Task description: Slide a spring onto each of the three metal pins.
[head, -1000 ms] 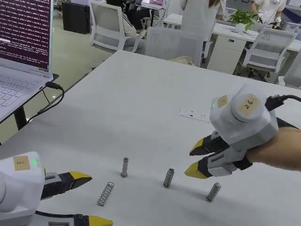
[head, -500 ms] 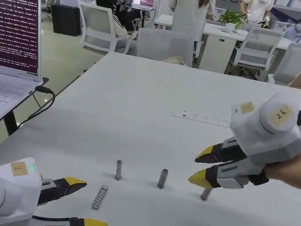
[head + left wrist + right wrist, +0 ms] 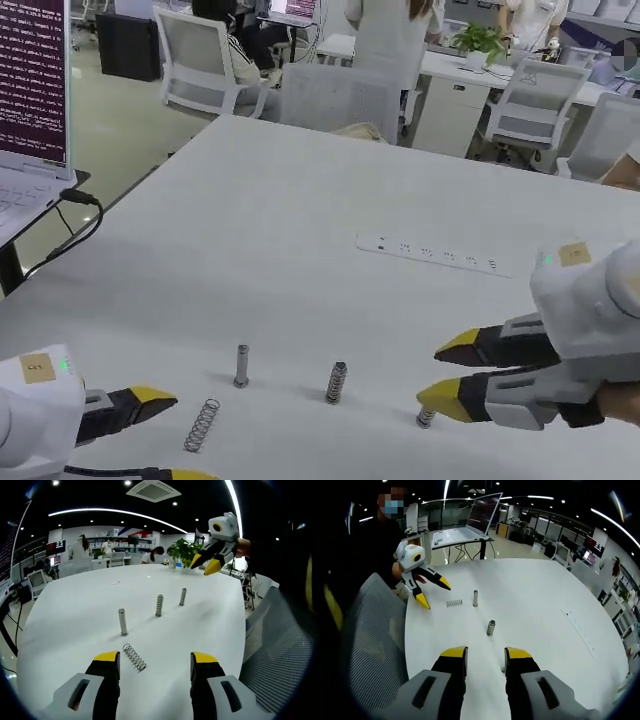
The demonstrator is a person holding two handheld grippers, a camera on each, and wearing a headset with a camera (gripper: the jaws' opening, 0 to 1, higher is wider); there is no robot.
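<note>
Because the right tool (image 3: 430, 372) hovers with its lower jaw in front, the third pin (image 3: 425, 417), farthest right of the bare pin (image 3: 241, 365), is half hidden, though coils show on it. The middle pin (image 3: 336, 382) wears a spring too. A loose spring (image 3: 201, 425) lies on the surface (image 3: 300, 220) just nearside of the bare pin, close to the left tool (image 3: 180, 440), itself partly cut off. Both tools' jaws stand apart, gripping nothing.
</note>
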